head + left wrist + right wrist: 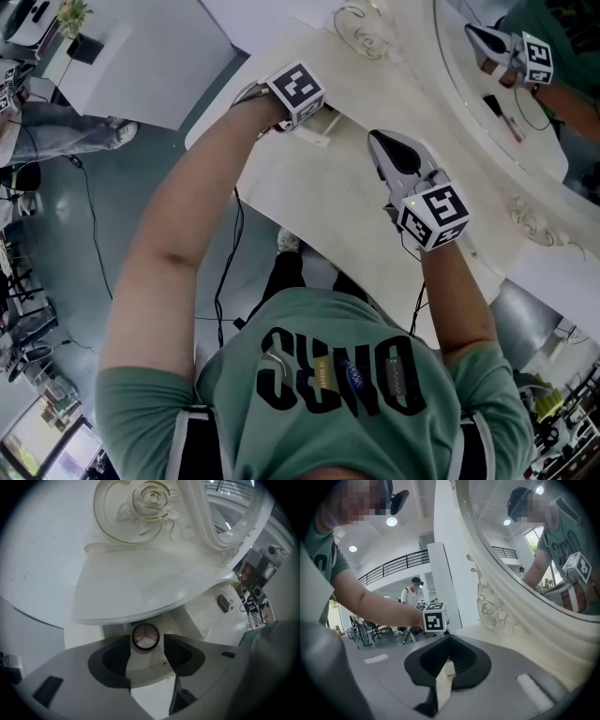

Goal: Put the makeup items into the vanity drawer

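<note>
Left gripper is down at the front edge of the vanity, jaws either side of a round compact and seemingly pinching it (light, hard, slick, best held across its rim), while the right gripper hovers closed and empty over the tabletop.

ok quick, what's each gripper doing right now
left gripper: jaws either side of the round knob under the tabletop, apparently gripping it
right gripper: closed, holding nothing
</note>
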{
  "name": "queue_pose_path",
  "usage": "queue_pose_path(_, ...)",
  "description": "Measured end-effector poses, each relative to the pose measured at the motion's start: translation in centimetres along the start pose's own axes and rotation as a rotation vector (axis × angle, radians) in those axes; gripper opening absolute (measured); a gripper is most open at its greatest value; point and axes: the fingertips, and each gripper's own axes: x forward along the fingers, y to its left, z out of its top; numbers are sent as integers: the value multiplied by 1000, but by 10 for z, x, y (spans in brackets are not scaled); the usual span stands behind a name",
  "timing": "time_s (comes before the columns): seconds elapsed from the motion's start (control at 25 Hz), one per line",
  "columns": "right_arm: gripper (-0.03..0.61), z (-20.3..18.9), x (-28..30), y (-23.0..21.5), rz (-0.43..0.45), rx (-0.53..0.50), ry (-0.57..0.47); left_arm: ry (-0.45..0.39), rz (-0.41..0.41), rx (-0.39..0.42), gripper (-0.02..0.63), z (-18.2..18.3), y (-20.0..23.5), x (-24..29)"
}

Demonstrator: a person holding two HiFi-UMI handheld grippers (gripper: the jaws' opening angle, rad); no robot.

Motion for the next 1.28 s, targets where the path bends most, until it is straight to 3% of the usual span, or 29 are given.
queue_pose_path(0.12, 8, 1, -3, 2, -2, -4, -1, -31, 0, -27, 229, 2, 1, -2)
queue_pose_path(0.32, 8, 4, -12, 0, -17, -11, -7, -155, -32, -126, 229, 7, 2, -11)
queue_pose_path(0.56, 8, 9, -27, 2, -40, -6, -15, -251, -21, -167, 229, 7, -1, -38)
queue_pose_path(1.0, 8, 55, -83, 10, -85, -33, -60, -747, -123, -300, 188, -13, -64, -161)
queue_pose_path(1.28, 8, 81, -124, 21, -98, -42, -68, -978, -87, -354, 103, -37, -109, -232)
